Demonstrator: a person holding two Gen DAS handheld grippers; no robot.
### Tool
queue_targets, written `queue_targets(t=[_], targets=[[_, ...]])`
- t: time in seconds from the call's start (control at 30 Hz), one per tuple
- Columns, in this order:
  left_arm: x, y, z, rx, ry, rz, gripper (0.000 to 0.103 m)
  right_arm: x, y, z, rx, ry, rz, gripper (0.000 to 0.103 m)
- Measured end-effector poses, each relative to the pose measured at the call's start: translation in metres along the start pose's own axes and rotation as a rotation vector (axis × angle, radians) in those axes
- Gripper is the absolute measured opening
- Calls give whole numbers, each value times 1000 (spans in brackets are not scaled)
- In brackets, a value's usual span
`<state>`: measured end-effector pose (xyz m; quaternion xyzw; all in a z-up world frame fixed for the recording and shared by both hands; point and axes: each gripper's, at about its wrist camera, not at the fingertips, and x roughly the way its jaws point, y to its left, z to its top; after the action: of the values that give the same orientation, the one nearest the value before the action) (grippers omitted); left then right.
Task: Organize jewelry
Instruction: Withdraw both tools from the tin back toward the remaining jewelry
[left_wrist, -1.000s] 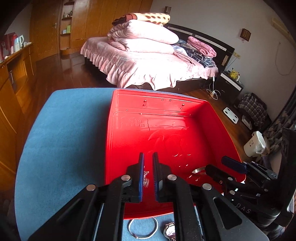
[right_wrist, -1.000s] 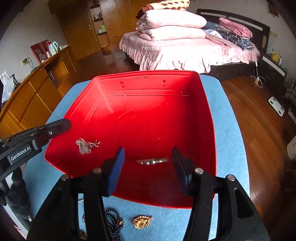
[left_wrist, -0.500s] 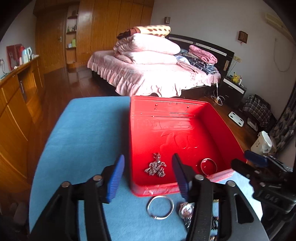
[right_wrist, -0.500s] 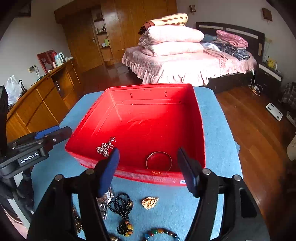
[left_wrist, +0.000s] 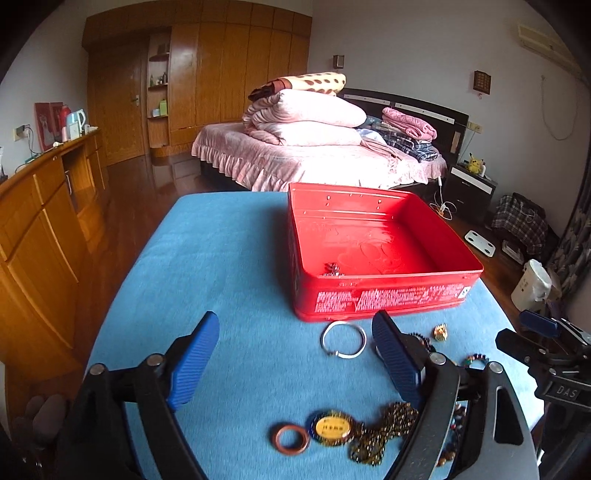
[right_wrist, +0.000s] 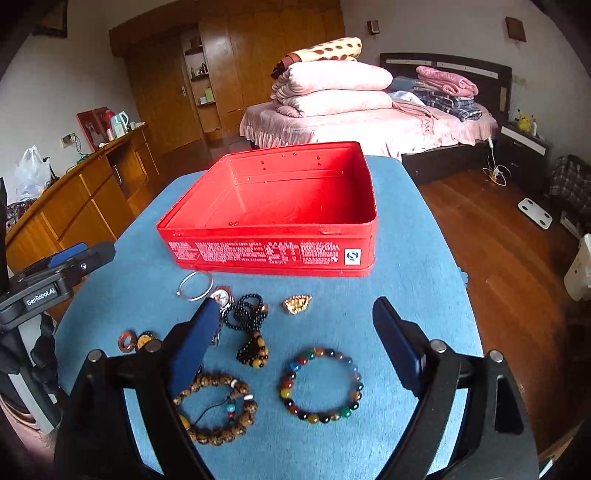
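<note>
A red tin box (left_wrist: 388, 299) (right_wrist: 266, 254) stands open on the blue table; a small silver trinket (left_wrist: 332, 268) lies inside. In front of it lie a silver bangle (left_wrist: 343, 339) (right_wrist: 195, 286), a gold brooch (right_wrist: 297, 303), a black bead necklace (right_wrist: 251, 328), a multicoloured bead bracelet (right_wrist: 319, 384), a brown bead bracelet (right_wrist: 216, 410), a brown ring (left_wrist: 291, 438) (right_wrist: 125, 339) and a yellow pendant (left_wrist: 331, 427). My left gripper (left_wrist: 291, 360) is open and empty, above the table short of the bangle. My right gripper (right_wrist: 291, 347) is open and empty over the bracelets.
The blue table (left_wrist: 221, 258) ends near a wooden cabinet (left_wrist: 37, 229) on the left. A pink bed (left_wrist: 314, 155) stands behind. A white kettle (left_wrist: 532, 284) sits on the floor at the right.
Both grippers have pulled back and up from inside the red box. The left one opened and left the silver trinket in the box. The jewellery on the table has come into view.
</note>
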<state>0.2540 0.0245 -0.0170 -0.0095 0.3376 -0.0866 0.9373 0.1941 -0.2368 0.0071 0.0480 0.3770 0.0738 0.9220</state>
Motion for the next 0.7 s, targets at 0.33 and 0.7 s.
queue_targets(t=[0.33, 0.7], targets=[[-2, 11, -42, 10, 79, 41, 83, 1, -10, -34, 25, 62, -33, 82], [-2, 11, -81, 26, 155, 42, 83, 0, -18, -57, 58, 91, -51, 82]])
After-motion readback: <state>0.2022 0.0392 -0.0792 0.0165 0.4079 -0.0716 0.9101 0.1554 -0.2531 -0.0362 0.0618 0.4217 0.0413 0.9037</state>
